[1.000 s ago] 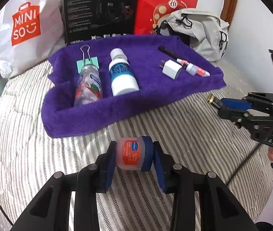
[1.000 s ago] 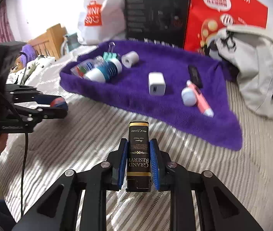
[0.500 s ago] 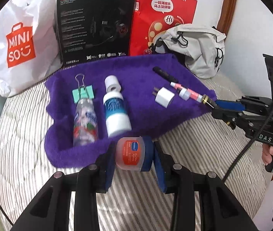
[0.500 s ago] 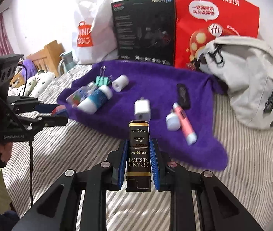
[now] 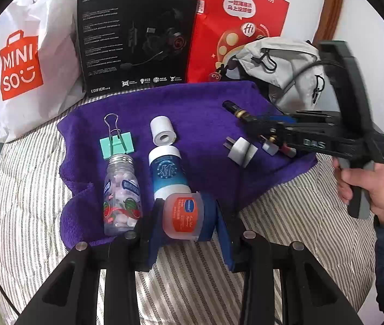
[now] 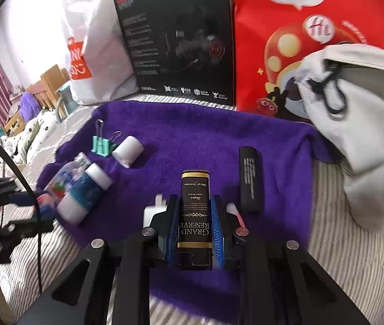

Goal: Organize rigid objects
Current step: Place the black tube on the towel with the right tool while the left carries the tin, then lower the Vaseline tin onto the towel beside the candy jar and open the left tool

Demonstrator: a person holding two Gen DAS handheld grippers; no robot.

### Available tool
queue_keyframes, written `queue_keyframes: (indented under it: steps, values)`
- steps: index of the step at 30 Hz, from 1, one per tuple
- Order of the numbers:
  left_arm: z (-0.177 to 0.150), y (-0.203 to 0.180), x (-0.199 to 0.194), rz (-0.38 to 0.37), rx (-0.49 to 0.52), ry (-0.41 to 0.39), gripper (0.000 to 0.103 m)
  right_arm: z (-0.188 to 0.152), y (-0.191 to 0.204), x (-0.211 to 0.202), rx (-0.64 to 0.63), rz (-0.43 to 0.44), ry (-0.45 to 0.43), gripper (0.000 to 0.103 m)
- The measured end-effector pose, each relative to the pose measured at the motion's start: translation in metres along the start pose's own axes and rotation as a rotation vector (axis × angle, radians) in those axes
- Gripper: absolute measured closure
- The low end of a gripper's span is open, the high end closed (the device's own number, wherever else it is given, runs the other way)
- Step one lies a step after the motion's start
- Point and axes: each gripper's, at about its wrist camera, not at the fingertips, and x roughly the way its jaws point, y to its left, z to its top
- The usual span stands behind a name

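My left gripper [image 5: 185, 218] is shut on a small Vaseline jar [image 5: 182, 215] with an orange label, held at the near edge of the purple towel [image 5: 197, 103]. My right gripper [image 6: 194, 226] is shut on a black and gold "Grand Reserve" box [image 6: 194, 208], held over the towel [image 6: 192, 135]. On the towel lie a candy bottle [image 5: 121, 192], a blue and white bottle [image 5: 168, 170], a white roll [image 5: 163, 131], a green binder clip [image 5: 116, 143], a white charger plug [image 5: 240, 151] and a black stick [image 6: 250, 178]. A pink pen [image 6: 235, 212] is partly hidden behind the right fingers.
The towel lies on a striped bedcover [image 5: 29, 189]. Behind it stand a white Miniso bag [image 5: 23, 62], a black headset box [image 5: 135, 35] and a red bag [image 5: 235, 27]. A grey backpack [image 6: 360, 124] crowds the right side. A person's hand [image 5: 370, 187] holds the right gripper.
Both grippers moved forward toward the towel. The right one now hangs over it near the charger and pen. The left one reached the towel's near edge beside the blue bottle.
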Motion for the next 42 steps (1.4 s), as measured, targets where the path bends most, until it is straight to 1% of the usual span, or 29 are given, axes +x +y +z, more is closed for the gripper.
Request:
queue_keyframes:
  steps: [3, 7, 12, 20, 22, 23, 24, 26, 28, 29, 33, 36, 42]
  values:
    - [0.002, 0.002, 0.003, 0.000, -0.001, 0.005, 0.068, 0.010, 0.001, 0.019, -0.006, -0.022, 0.037, 0.080]
    - [0.006, 0.006, 0.003, 0.000, -0.006, 0.007, 0.068, 0.012, 0.007, 0.035, -0.040, -0.043, 0.074, 0.080]
    - [0.006, 0.013, 0.003, 0.012, -0.014, 0.012, 0.068, 0.012, 0.004, 0.035, -0.037, -0.027, 0.074, 0.080]
    - [0.000, 0.026, -0.002, 0.024, -0.042, 0.009, 0.068, 0.015, 0.010, 0.034, -0.108, -0.041, 0.088, 0.078]
    - [0.000, 0.028, -0.004, 0.026, -0.044, 0.007, 0.068, 0.015, 0.008, 0.034, -0.108, -0.028, 0.088, 0.076]
    - [0.000, 0.028, -0.004, 0.027, -0.045, 0.007, 0.068, 0.015, 0.008, 0.033, -0.104, -0.022, 0.088, 0.074]
    - [-0.001, 0.029, -0.005, 0.029, -0.045, 0.006, 0.068, 0.015, 0.007, 0.033, -0.101, -0.016, 0.088, 0.070]
    - [-0.001, 0.030, -0.007, 0.031, -0.045, 0.003, 0.068, 0.014, 0.006, 0.031, -0.096, -0.040, 0.093, 0.062]
    - [0.000, 0.031, -0.009, 0.032, -0.046, 0.001, 0.068, 0.012, 0.005, 0.023, -0.097, -0.072, 0.083, 0.061]
    - [0.000, 0.030, -0.009, 0.033, -0.045, 0.000, 0.068, 0.011, 0.004, 0.017, -0.091, -0.069, 0.076, 0.059]
    - [0.006, 0.025, -0.009, 0.027, -0.032, -0.007, 0.068, 0.004, 0.002, -0.017, -0.076, -0.074, 0.021, 0.044]
    - [0.013, 0.017, -0.005, 0.018, -0.016, -0.011, 0.068, -0.006, -0.003, -0.047, -0.059, -0.079, -0.016, 0.042]
    - [0.027, -0.003, 0.010, -0.006, 0.025, -0.011, 0.068, -0.036, -0.017, -0.101, -0.017, -0.076, -0.037, 0.040]
